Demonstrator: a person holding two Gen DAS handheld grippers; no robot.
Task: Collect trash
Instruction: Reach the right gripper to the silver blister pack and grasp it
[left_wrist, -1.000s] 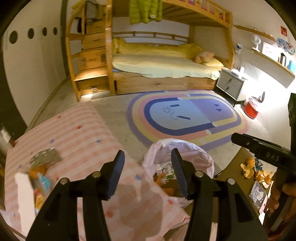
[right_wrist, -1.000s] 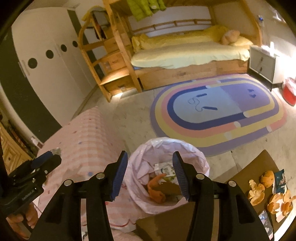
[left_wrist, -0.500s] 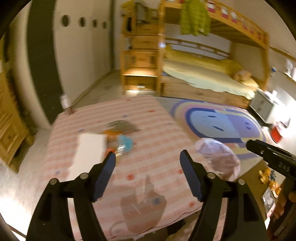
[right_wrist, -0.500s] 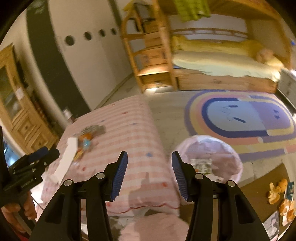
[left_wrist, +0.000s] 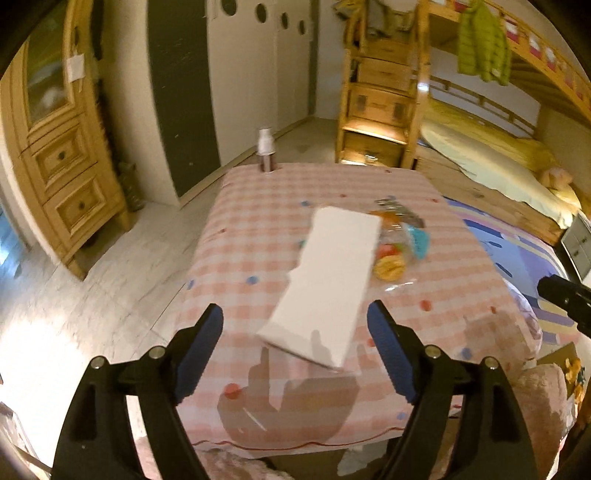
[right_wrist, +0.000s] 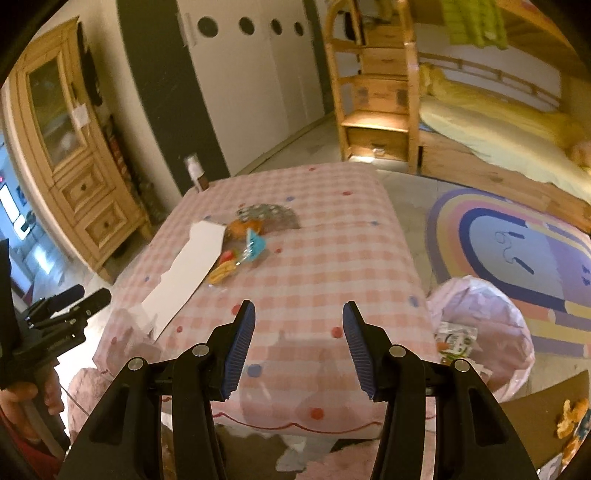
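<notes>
My left gripper (left_wrist: 295, 328) hovers, jaws apart, over the white cardboard (left_wrist: 328, 284); right gripper (right_wrist: 298, 336) gapes empty, level.

We noted a torn white cardboard strip (left_wrist: 328, 277) flat on the table, a clear wrapper with orange scraps (left_wrist: 391, 258) touching its edge; the pink-lined trash bag (right_wrist: 487, 332) stood open beside.
</notes>
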